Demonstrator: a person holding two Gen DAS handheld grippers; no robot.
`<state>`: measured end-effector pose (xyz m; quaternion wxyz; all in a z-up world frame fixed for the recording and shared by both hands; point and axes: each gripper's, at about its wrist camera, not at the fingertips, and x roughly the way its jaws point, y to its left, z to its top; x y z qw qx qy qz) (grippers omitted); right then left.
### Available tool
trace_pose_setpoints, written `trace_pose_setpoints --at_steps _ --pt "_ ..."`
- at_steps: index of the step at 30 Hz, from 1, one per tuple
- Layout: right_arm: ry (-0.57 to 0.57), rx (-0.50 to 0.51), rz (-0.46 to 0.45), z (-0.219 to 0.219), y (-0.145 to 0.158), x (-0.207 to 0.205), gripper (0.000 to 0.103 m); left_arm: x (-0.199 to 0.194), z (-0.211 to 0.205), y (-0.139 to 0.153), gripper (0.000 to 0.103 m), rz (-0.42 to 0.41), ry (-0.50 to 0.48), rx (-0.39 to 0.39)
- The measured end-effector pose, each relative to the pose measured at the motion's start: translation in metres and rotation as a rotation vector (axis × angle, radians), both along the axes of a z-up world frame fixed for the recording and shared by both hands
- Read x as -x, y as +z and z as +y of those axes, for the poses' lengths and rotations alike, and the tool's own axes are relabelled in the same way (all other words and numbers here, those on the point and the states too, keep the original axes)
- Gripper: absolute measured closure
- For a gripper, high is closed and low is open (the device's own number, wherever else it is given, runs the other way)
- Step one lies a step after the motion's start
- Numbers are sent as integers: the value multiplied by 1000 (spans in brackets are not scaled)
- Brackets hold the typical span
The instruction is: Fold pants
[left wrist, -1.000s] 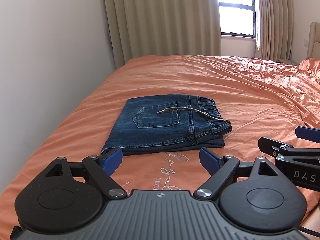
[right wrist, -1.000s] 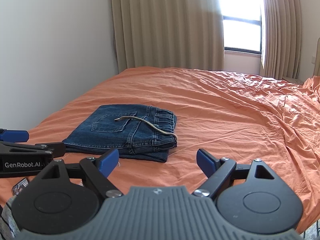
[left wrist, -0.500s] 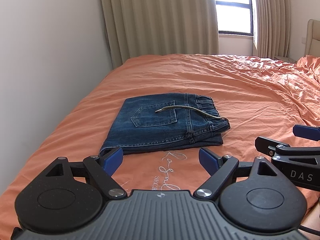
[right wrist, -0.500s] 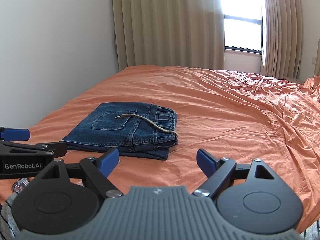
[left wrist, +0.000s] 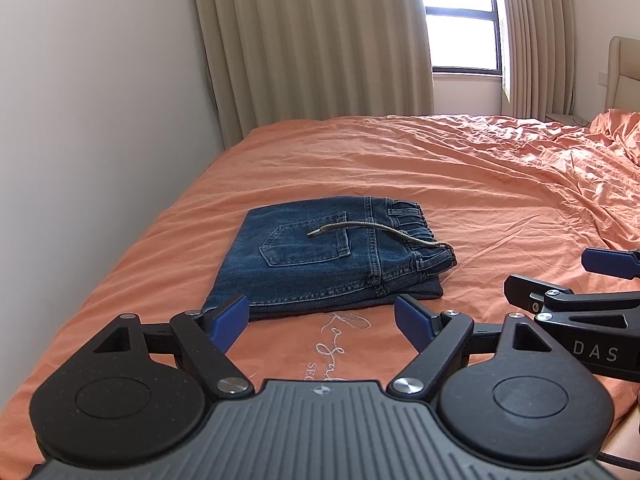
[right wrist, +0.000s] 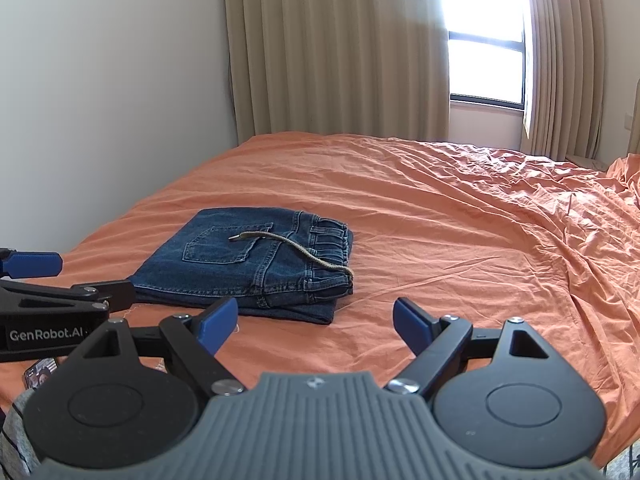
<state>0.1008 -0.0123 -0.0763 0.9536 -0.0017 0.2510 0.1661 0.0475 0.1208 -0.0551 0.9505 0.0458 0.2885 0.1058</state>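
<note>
Dark blue denim pants [left wrist: 320, 256] [right wrist: 256, 264] lie folded into a compact rectangle on the orange bed, back pocket up, with a grey drawstring [left wrist: 372, 232] [right wrist: 288, 244] trailing across the top. My left gripper [left wrist: 322, 316] is open, held just short of the pants' near edge, nothing between its blue pads. My right gripper [right wrist: 316, 320] is open too, near the bundle's right front corner and apart from it. Each gripper shows at the edge of the other's view.
The orange bedsheet [left wrist: 460, 184] is wrinkled toward the right and carries embroidered lettering [left wrist: 340, 340] near the front. A white wall [left wrist: 80, 120] runs along the bed's left side. Beige curtains [left wrist: 312, 40] and a bright window [left wrist: 460, 16] stand behind; a headboard [left wrist: 624, 76] is at far right.
Both grippers have drawn back and risen slightly, so the folded pants sit a little farther away. The pants and drawstring have not moved. Both grippers stay open.
</note>
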Motion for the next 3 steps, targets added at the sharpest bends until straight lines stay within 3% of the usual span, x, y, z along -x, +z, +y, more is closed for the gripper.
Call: trace_pose_setpoints --at_steps 3 --pt "0 -2 3 -2 0 0 22 0 -2 0 7 -6 -4 -6"
